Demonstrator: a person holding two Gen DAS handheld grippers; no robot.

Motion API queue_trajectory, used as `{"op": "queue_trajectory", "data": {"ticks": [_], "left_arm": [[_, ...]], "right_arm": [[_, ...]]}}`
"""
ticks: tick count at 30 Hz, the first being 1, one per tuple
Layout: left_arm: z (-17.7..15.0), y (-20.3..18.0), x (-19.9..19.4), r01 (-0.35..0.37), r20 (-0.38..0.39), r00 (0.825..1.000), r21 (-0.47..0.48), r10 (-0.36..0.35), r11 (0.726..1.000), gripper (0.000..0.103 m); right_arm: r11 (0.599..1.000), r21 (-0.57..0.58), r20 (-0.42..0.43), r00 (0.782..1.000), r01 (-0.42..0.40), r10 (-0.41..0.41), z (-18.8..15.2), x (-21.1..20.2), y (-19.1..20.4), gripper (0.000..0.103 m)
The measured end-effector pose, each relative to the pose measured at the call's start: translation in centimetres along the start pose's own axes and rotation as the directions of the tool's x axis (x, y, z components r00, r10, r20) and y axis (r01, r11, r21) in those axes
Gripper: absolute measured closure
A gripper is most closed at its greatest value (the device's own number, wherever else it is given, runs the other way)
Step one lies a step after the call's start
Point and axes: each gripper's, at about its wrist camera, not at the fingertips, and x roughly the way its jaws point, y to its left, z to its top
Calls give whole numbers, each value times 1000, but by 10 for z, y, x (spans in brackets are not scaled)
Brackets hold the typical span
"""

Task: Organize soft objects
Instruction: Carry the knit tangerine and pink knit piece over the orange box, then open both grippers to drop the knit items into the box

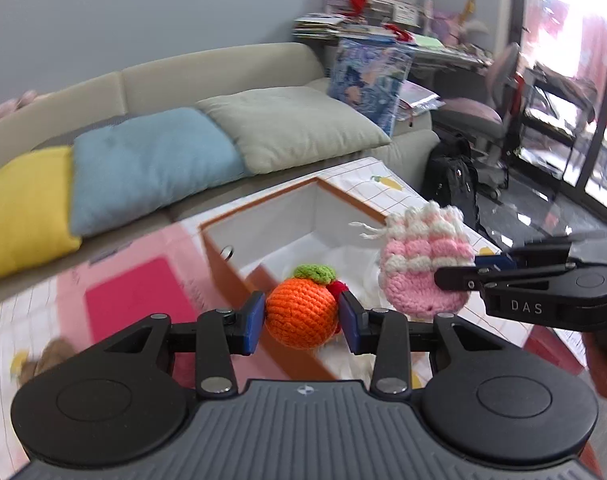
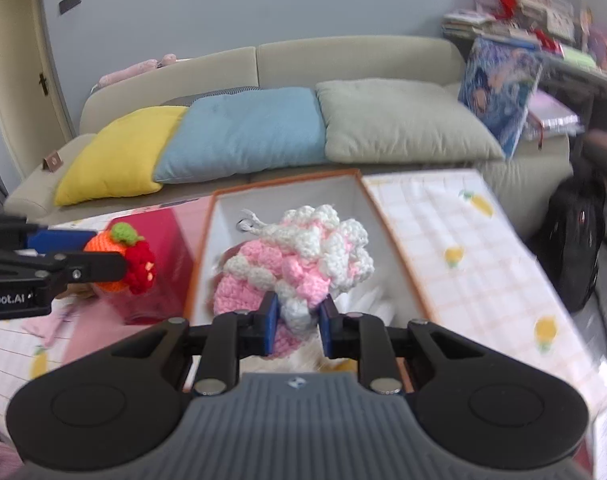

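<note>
My left gripper (image 1: 301,320) is shut on an orange crocheted fruit (image 1: 301,310) with a green leaf and a red bit, held above the near edge of an open orange box (image 1: 223,264) with white inner walls. My right gripper (image 2: 297,322) is shut on a pink and white crocheted pouch (image 2: 299,264), held over the box (image 2: 205,248). The left wrist view shows the pouch (image 1: 423,268) and the right gripper (image 1: 459,276) at right. The right wrist view shows the fruit (image 2: 119,256) and the left gripper (image 2: 83,256) at left.
The box stands on a table with a lemon-print cloth (image 2: 483,248) and a pink mat (image 1: 135,296). White soft material lies inside the box. A beige sofa with yellow (image 2: 115,152), blue (image 2: 247,132) and grey-green cushions stands behind. A black backpack (image 2: 575,240) sits on the floor at right.
</note>
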Motion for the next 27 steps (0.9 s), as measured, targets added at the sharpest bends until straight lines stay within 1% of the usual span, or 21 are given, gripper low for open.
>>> {"op": "queue_trajectory", "data": {"ticks": [2,4,7,10,12,14,16,19,22,27], "left_arm": [[12,-7,18,-20,5,1000,73,20,997,58],[24,-12,38,-22,-1,1000,134,23,991,58],[36,-13,68,-2,-34,999,171,8,985,58],[43,-15,99,-19,-65,997,239,35,971,58],[46,-14,119,-23,-85,995,265,47,964,58],[48,-12,138,-31,-112,992,273,63,962,58],[49,-12,153,-46,-126,988,287,85,957,58],[51,-12,170,-52,-147,984,312,102,949,58],[48,-10,184,-39,-183,978,319,102,947,58],[36,-13,199,-59,-220,964,368,149,928,57]], "right_arm": [[1000,-16,-8,1000,1,-1,14,15,-9,83],[999,-34,-17,1000,-6,6,27,32,-19,83],[996,-87,-45,999,9,-13,45,68,-25,83],[988,-153,-83,996,0,-13,58,106,-27,83],[981,-192,-105,994,-12,-8,63,129,-25,83],[968,-250,-126,992,-17,-15,66,151,-22,83],[953,-304,-145,989,-4,-42,68,171,-19,82],[937,-348,-180,982,-12,-54,65,192,-19,82],[919,-395,-198,977,-7,-78,58,201,-15,81],[907,-421,-238,966,-12,-98,47,204,-17,75]]}}
